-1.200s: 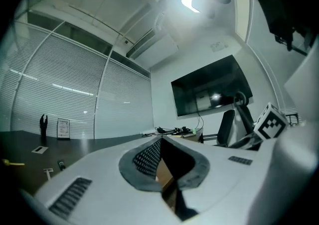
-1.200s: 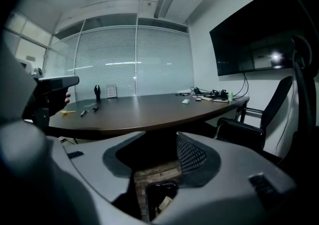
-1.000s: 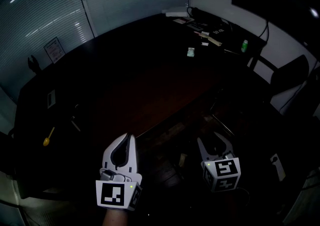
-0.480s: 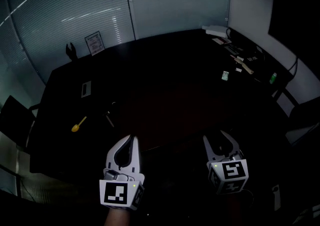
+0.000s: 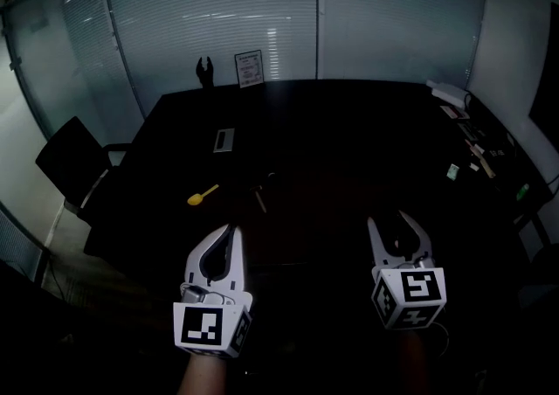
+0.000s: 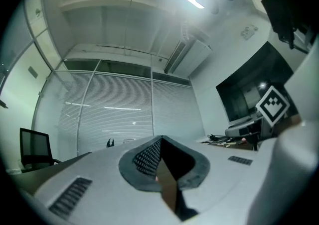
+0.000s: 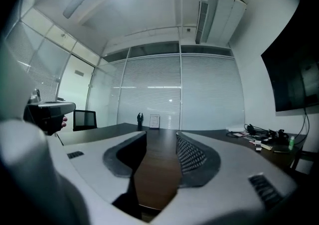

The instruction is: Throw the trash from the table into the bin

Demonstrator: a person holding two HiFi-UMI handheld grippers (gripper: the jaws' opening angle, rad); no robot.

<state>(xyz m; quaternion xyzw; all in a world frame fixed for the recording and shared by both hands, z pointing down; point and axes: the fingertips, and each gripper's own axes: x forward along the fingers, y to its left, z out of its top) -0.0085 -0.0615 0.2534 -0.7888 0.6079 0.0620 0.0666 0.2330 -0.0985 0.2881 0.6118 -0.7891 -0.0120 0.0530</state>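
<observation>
The long dark table (image 5: 349, 131) fills the head view. On it lie a small yellow thing (image 5: 203, 197), a thin dark stick (image 5: 259, 200) and, far right, a small green-and-white packet (image 5: 452, 172). My left gripper (image 5: 231, 231) hovers at the near edge with its jaws shut and nothing in them; in the left gripper view its tips (image 6: 160, 139) meet. My right gripper (image 5: 390, 225) is level beside it, open and empty; the right gripper view shows bare tabletop through the gap (image 7: 161, 135). No bin is in sight.
A flat grey card (image 5: 224, 140), a framed sign (image 5: 249, 68) and a dark figurine (image 5: 204, 72) sit at the far end. Cables and clutter (image 5: 476, 144) crowd the right edge. A black chair (image 5: 74, 157) stands to the left. Glass walls with blinds close off the back.
The head view has swung left, bringing the table's far end and the chair into sight. Both grippers have risen and moved forward to the near edge. Their jaws stand as before.
</observation>
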